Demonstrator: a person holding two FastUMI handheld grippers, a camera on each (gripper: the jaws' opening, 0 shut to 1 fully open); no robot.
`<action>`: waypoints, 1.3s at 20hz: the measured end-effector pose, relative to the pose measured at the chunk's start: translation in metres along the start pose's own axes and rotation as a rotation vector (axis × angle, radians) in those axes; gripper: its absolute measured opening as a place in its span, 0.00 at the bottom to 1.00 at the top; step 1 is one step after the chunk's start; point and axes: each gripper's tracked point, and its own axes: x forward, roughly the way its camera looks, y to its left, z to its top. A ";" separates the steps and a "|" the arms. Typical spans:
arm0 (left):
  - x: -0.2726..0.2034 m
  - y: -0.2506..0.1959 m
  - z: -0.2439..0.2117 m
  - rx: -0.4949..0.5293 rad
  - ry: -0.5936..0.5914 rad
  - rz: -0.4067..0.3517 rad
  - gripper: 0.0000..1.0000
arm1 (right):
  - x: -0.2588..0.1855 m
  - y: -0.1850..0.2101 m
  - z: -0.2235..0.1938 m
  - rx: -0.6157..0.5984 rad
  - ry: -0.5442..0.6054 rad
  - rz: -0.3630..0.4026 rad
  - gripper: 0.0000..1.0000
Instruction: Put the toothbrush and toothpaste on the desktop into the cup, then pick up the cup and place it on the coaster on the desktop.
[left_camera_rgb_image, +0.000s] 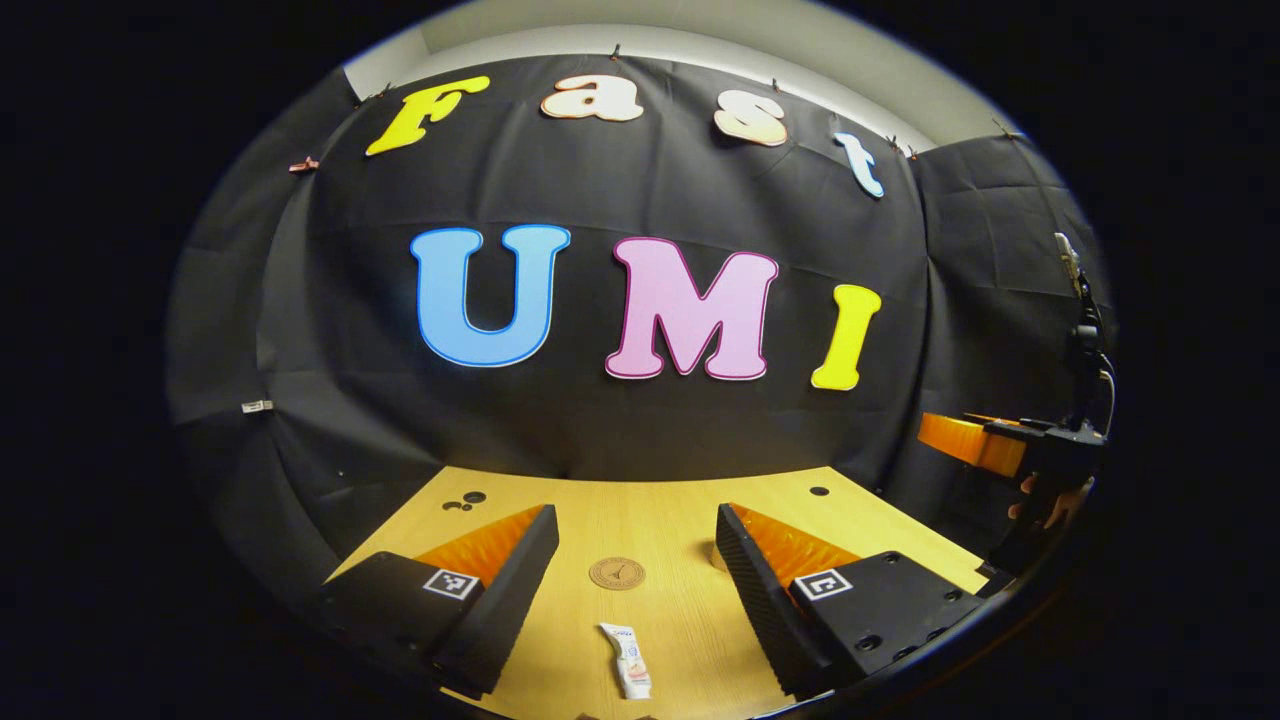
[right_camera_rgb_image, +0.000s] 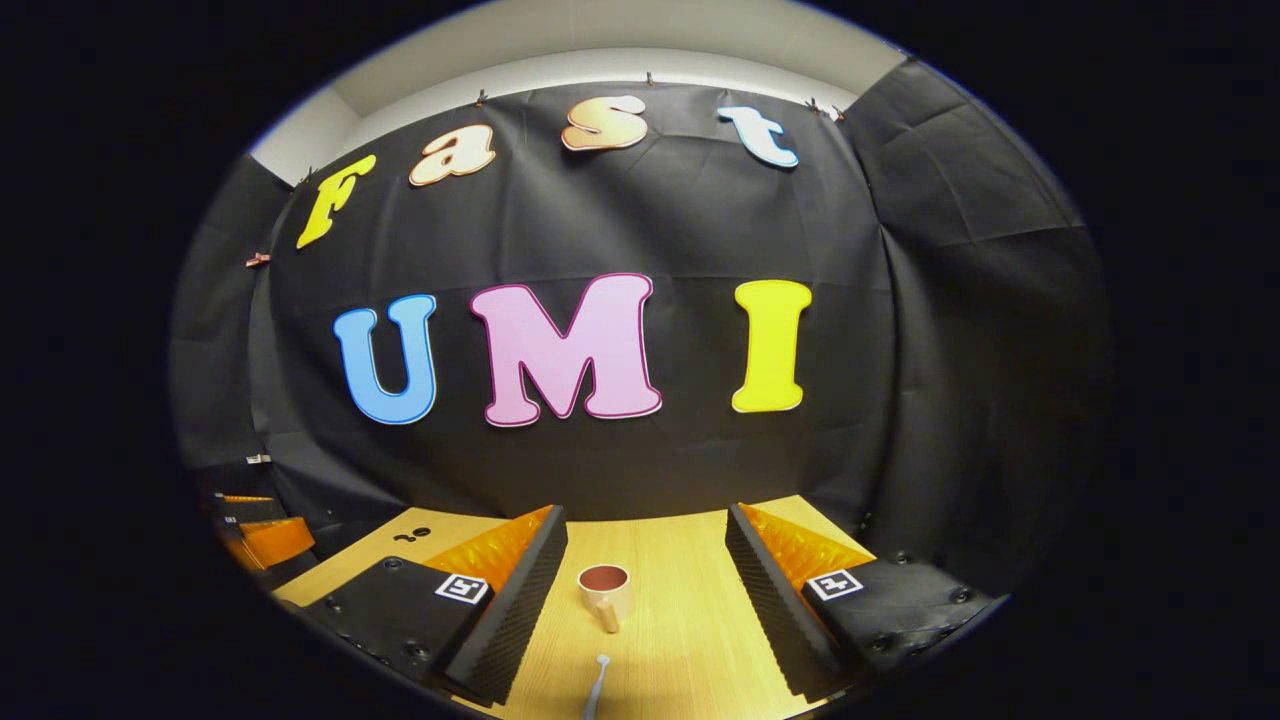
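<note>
Pale wood tabletop (left_camera_rgb_image: 640, 620) fills the lower centre of the left gripper view. The left tool (left_camera_rgb_image: 637, 570) hangs released, jaws wide, above the round coaster (left_camera_rgb_image: 617, 573) at lower centre. The toothpaste (left_camera_rgb_image: 628, 660) lies flat near the bottom edge, between the fingers. The other tool (left_camera_rgb_image: 985, 445), held by a hand, enters at right edge. Risk, as judged: the flat tube may slide or squirt from a shallow pinch.

Right gripper view: the right tool (right_camera_rgb_image: 645, 575) is likewise spread and empty. The cup (right_camera_rgb_image: 605, 592) stands upright at lower centre, handle toward the camera. The toothbrush (right_camera_rgb_image: 597, 685) lies just below it at the bottom edge. Risk: a thin brush may pivot in the jaws, and a clumsy insertion could tip the light cup. Black cloth walls enclose the booth, with a pale ceiling above.
</note>
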 end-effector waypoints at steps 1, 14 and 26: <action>0.002 0.003 -0.006 -0.001 0.014 0.004 0.99 | 0.001 0.000 -0.001 0.005 0.002 0.002 0.98; 0.048 0.022 -0.154 -0.051 0.317 0.040 0.99 | 0.030 0.014 -0.018 0.013 0.101 0.115 0.98; 0.073 0.019 -0.288 -0.024 0.636 0.078 0.99 | 0.063 0.004 -0.055 -0.002 0.208 0.196 0.98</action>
